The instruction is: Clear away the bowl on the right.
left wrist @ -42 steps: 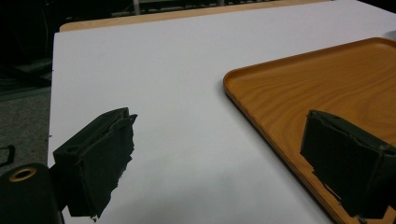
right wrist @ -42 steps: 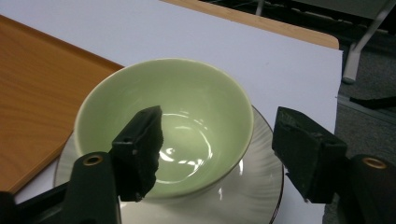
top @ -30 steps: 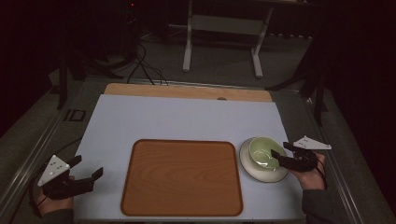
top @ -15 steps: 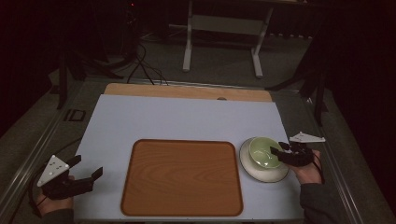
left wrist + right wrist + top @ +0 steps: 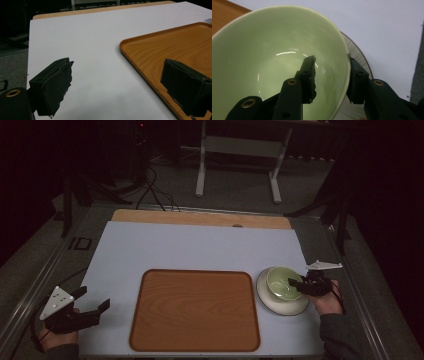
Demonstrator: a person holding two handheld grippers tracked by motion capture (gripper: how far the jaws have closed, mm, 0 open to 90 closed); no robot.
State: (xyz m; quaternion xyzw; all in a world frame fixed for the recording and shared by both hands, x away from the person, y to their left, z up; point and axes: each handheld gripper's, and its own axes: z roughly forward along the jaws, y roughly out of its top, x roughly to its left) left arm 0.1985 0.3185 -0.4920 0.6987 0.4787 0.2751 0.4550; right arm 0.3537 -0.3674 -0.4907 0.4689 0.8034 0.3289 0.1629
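Note:
A pale green bowl (image 5: pixel 280 282) (image 5: pixel 262 62) stands on a white ribbed plate (image 5: pixel 280 307) (image 5: pixel 359 57) to the right of the wooden tray (image 5: pixel 195 310) (image 5: pixel 175 42). It leans a little to the left. My right gripper (image 5: pixel 294 284) (image 5: pixel 331 61) is shut on the bowl's right rim, one jaw inside and one outside the wall. At the table's front left corner, my left gripper (image 5: pixel 94 297) (image 5: pixel 118 65) is open above the white surface and holds nothing. Its right jaw reaches over the tray's left edge.
The tray holds nothing. The white table top (image 5: pixel 200 247) runs back to a wooden strip (image 5: pixel 200 218). Beyond it are a dark floor, cables and a grey table frame (image 5: pixel 240 150).
The right gripper has moved in on the bowl's rim and closed on it, and the bowl now tilts up from the plate. The left gripper has barely moved.

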